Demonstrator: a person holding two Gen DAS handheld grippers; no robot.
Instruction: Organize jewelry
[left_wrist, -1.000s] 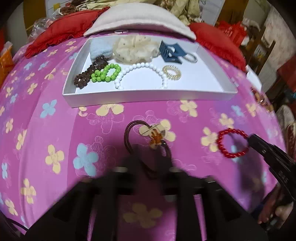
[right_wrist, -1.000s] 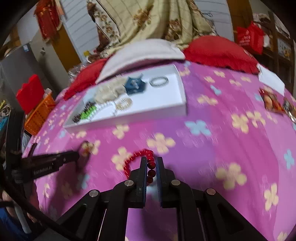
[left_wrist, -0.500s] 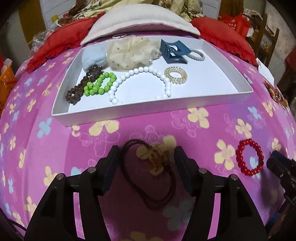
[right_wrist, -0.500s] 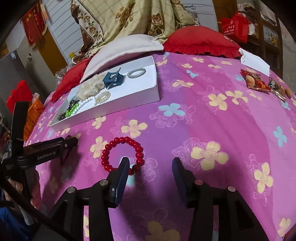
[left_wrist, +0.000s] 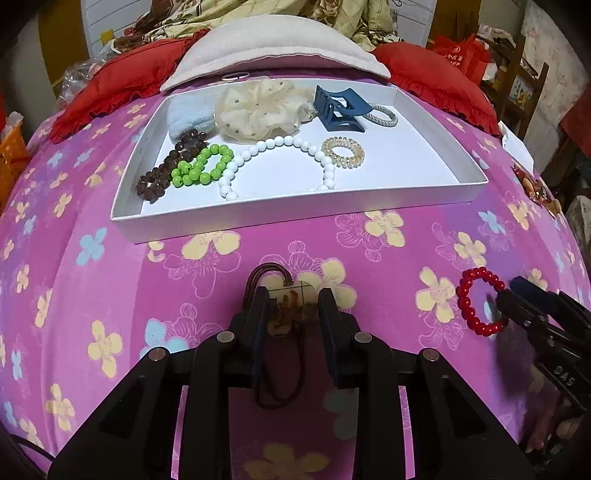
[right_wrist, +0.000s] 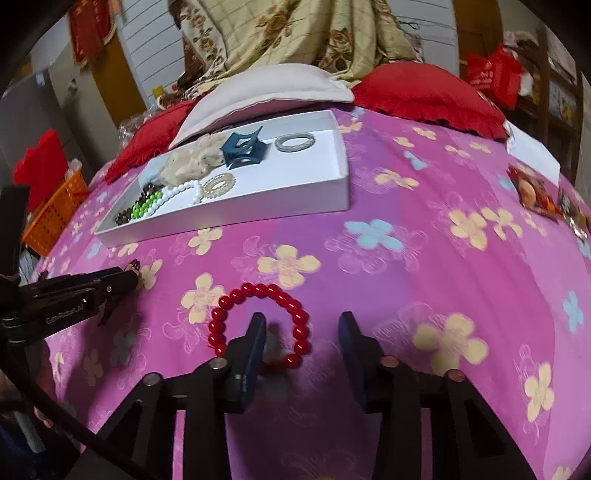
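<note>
Both grippers (left_wrist: 291, 306) (right_wrist: 302, 332) narrowed; white tray (left_wrist: 295, 216) ahead.

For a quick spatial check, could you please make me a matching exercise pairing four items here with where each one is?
Things:
1. green beads
2. red bracelet
3. pendant cord
4. blue clip

Places:
A. on the bedspread, one side of it between the fingers of the right tool
B. in the tray, far side, beside the cream scrunchie
C. on the bedspread, between the fingers of the left tool
D. in the tray, between brown and white beads

Pairs: 1-D, 2-A, 3-C, 4-B
</note>
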